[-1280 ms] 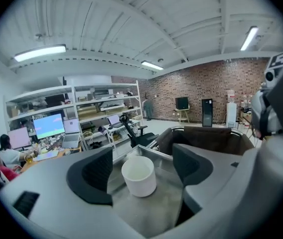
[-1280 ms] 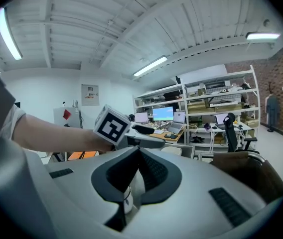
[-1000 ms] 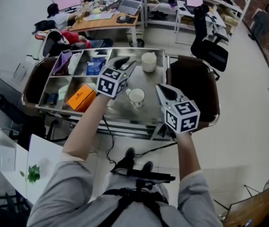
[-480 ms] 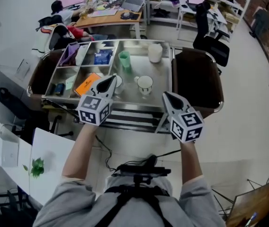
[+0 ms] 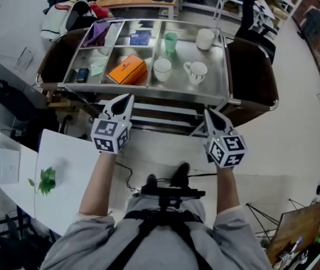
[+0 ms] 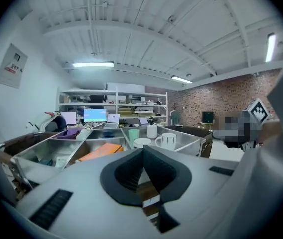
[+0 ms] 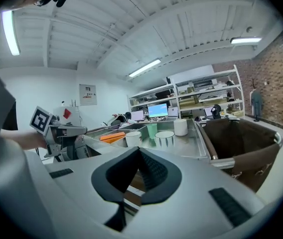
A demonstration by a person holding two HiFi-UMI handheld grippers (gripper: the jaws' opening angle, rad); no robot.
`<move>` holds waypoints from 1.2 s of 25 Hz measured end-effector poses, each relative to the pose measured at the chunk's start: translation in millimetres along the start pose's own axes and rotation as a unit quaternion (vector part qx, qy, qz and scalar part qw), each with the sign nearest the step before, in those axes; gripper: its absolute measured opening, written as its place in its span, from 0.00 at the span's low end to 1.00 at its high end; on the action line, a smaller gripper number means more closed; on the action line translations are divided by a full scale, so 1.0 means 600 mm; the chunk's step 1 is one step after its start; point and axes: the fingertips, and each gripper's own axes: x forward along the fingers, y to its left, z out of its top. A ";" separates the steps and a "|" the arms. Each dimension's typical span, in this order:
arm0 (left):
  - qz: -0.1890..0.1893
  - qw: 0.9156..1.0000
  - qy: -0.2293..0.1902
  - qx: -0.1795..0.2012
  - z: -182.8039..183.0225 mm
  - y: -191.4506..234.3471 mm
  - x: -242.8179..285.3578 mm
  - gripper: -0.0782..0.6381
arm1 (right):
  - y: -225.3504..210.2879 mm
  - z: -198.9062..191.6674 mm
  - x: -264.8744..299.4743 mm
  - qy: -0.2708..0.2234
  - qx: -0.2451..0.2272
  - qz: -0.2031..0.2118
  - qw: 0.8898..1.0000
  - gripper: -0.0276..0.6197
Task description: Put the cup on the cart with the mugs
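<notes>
Item: white round cup [image 5: 161, 69], standing upright on the steel-topped cart [image 5: 215, 61], just beside a white handled mug [image 5: 197, 71], with a pale green tumbler [image 5: 170, 40] behind it; placement looks complete

Hazards, as judged: cup sits towards the front of the tray, so a knock to the cart could tip it or drive it into the mug; dark cable [image 5: 127, 170] on the floor by the feet could catch a step

Pose: both forearms stretched forward and low. The left gripper [image 5: 125, 101] and right gripper [image 5: 210, 116] are side by side, well apart, tips aimed at the cart and short of its front rail

Jaws: both pairs closed, nothing between them
</notes>
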 end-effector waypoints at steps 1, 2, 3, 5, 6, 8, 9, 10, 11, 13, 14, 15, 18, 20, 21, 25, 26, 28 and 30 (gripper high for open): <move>0.001 1.000 0.003 -0.005 -0.015 0.008 -0.014 0.11 | 0.008 -0.007 -0.004 -0.001 0.006 -0.005 1.000 0.05; 0.002 1.000 0.005 -0.010 -0.028 0.014 -0.027 0.11 | 0.013 -0.013 -0.009 -0.003 0.011 -0.010 1.000 0.05; 0.003 1.000 0.007 -0.016 -0.040 0.019 -0.040 0.11 | 0.018 -0.018 -0.015 -0.004 0.013 -0.015 1.000 0.05; 0.003 1.000 0.008 -0.025 -0.057 0.026 -0.063 0.11 | 0.029 -0.027 -0.028 -0.005 0.010 -0.022 1.000 0.05; 0.004 1.000 0.008 -0.029 -0.064 0.028 -0.073 0.11 | 0.035 -0.029 -0.033 -0.005 0.008 -0.024 1.000 0.05; 0.004 0.999 0.010 -0.037 -0.076 0.028 -0.089 0.11 | 0.047 -0.036 -0.044 0.000 0.001 -0.025 1.000 0.05; 0.003 0.999 0.011 -0.041 -0.082 0.026 -0.096 0.11 | 0.053 -0.040 -0.049 0.003 -0.003 -0.026 1.000 0.05; 0.000 0.999 0.013 -0.043 -0.088 0.023 -0.102 0.11 | 0.059 -0.043 -0.054 0.005 -0.005 -0.026 1.000 0.05; -0.003 0.999 0.014 -0.044 -0.093 0.019 -0.106 0.11 | 0.064 -0.045 -0.057 0.006 -0.007 -0.027 1.000 0.05; -0.012 0.999 0.015 -0.042 -0.096 0.011 -0.113 0.11 | 0.070 -0.053 -0.064 0.008 -0.007 -0.030 0.999 0.05; -0.016 0.999 0.016 -0.041 -0.097 0.007 -0.116 0.11 | 0.073 -0.058 -0.068 0.009 -0.006 -0.031 0.999 0.05; -0.020 0.999 0.017 -0.040 -0.098 0.005 -0.120 0.11 | 0.077 -0.064 -0.071 0.011 -0.004 -0.032 0.999 0.04; -0.025 0.999 0.017 -0.038 -0.103 0.004 -0.129 0.11 | 0.088 -0.074 -0.081 0.014 0.000 -0.034 0.999 0.05; -0.028 0.999 0.018 -0.039 -0.107 0.004 -0.133 0.11 | 0.089 -0.075 -0.086 0.013 0.001 -0.036 0.999 0.05; -0.030 0.999 0.019 -0.039 -0.109 0.003 -0.135 0.11 | 0.089 -0.074 -0.088 0.012 0.002 -0.037 0.999 0.04; -0.036 0.998 0.023 -0.040 -0.115 0.003 -0.143 0.11 | 0.093 -0.071 -0.094 0.008 0.004 -0.040 0.999 0.05; -0.037 0.998 0.024 -0.041 -0.116 0.003 -0.146 0.11 | 0.096 -0.072 -0.095 0.008 0.004 -0.040 0.999 0.05; -0.038 0.998 0.024 -0.043 -0.118 0.003 -0.151 0.11 | 0.101 -0.073 -0.096 0.010 0.001 -0.039 0.999 0.05; -0.038 0.998 0.023 -0.043 -0.118 0.005 -0.156 0.11 | 0.106 -0.072 -0.094 0.010 0.000 -0.038 0.999 0.04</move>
